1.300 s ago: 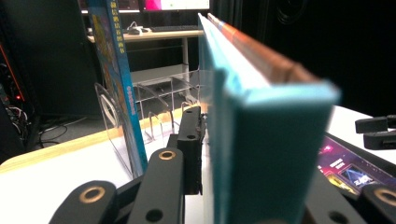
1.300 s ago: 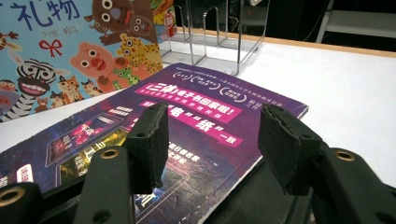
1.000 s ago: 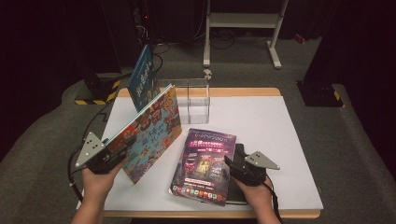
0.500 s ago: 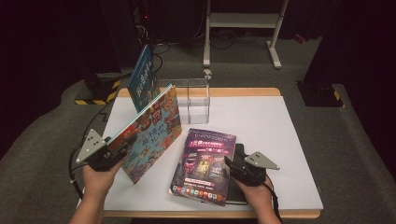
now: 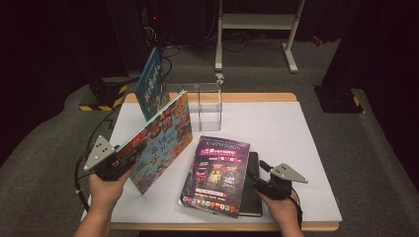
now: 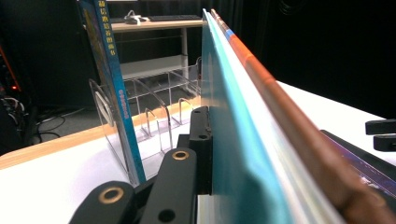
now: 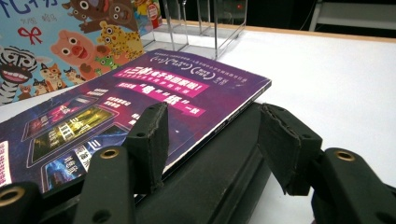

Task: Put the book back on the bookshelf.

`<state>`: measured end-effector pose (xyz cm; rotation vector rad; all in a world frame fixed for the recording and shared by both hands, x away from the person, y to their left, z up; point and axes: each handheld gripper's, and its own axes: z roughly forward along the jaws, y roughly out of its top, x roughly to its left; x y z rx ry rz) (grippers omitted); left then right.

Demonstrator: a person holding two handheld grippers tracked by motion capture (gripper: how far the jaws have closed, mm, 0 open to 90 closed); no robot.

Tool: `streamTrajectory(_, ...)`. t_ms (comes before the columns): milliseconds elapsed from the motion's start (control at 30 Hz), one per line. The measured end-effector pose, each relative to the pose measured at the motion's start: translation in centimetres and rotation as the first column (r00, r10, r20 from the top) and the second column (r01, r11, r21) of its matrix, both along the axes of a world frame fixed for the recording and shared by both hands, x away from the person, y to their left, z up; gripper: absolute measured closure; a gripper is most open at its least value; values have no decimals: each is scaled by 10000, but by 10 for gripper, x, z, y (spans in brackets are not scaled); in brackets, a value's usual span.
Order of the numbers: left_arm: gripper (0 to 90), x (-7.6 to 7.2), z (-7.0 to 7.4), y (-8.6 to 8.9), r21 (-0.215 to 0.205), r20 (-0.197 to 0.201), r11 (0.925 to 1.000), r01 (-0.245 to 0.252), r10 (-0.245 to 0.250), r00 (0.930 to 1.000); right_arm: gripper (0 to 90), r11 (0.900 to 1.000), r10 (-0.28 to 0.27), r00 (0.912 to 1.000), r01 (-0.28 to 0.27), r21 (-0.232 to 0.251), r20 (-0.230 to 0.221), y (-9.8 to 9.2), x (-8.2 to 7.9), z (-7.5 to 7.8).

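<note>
Teal is the back cover against my left gripper's (image 5: 129, 154) pad: its jaws have just been closing and now clamp the lower edge of the picture book (image 5: 160, 139), which stands tilted on the white table (image 5: 276, 133) ahead of that hand. In the left gripper view the near finger (image 6: 201, 149) lies flat on the book's back, with the orange-edged front cover rising on the far side of it. Beyond the jaws stands the clear rack (image 6: 154, 105), with a blue book (image 6: 109, 79) already upright in one slot, just to the left of my book's top corner.

I judge the step in hand to be bringing this book upright and feeding it into a free slot beside the blue one. To do it well I keep the grip firm and low, swing the book to vertical before moving forward, and line its edge up with a gap between the dividers, because a tilted entry would likely catch a divider or nudge the light rack away.

My right gripper (image 5: 260, 183) stands half open, clamping nothing; its jaws straddle the right edge of the purple magazine (image 7: 154, 100) and the black notebook (image 7: 219, 186) beneath it. I keep that hand quiet there so the stack does not shift.
</note>
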<state>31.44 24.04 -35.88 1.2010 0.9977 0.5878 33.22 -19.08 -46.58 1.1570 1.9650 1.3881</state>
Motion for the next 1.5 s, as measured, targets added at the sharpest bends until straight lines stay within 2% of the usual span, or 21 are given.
streamTrajectory(133,812,2,2,-4,-74,17,9999,-119,119,9999,436,10000,36,9999,-36,0,105,0,0,2)
streamTrajectory(233,813,5,6,-8,183,109,9998,88,-90,9999,437,10000,56,9999,-56,15,126,0,0,2)
streamTrajectory(400,812,15,17,-9,274,-228,9995,153,-147,9996,438,9999,108,9997,-109,29,220,0,-2,4)
streamTrajectory(700,815,22,27,-16,225,-335,9997,24,-16,9994,438,9999,68,9996,-71,137,274,-2,-2,5)
streamTrajectory(767,816,21,31,-15,113,-406,9999,45,-40,9992,438,9999,55,9996,-59,134,291,-2,-3,5)
streamTrajectory(867,816,16,37,-6,-397,-292,9992,45,-56,9996,438,9999,28,9994,-33,148,332,-3,-3,6)
streamTrajectory(1000,815,10,46,7,-799,-180,9966,-198,184,9997,438,9998,1,9993,-7,178,366,-4,-3,7)
streamTrajectory(1200,815,4,50,20,-690,-249,9945,-791,776,9967,438,9999,2,9992,-8,172,395,-4,-4,8)
streamTrajectory(1300,815,4,50,26,-744,-287,9910,-1116,1098,9935,438,9997,-42,9992,33,221,402,-4,-4,9)
streamTrajectory(1500,815,13,49,23,-465,-216,9838,-1731,1723,9848,438,9998,-9,9991,1,196,427,-4,-5,9)
